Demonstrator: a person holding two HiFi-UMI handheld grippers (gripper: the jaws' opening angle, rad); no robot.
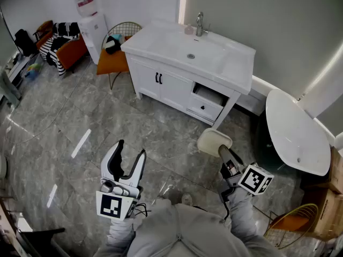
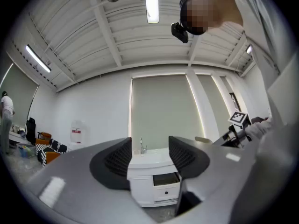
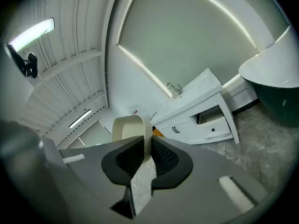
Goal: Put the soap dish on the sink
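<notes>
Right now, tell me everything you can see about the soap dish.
The soap dish is a cream, matte tray, rounded-rectangular with a raised rim. It looks like plastic, and what shows of its hollow is empty. The right tongs are shut on one of its walls, and nothing else touches it. It is held in the air above the grey tiled floor, well short of the white sink.

We see the sink (image 1: pixel 217 63) far ahead, 1 chair (image 1: pixel 112 62) left of it, the bathtub (image 1: pixel 295 133) right, the soap dish (image 1: pixel 213 141) near.
</notes>
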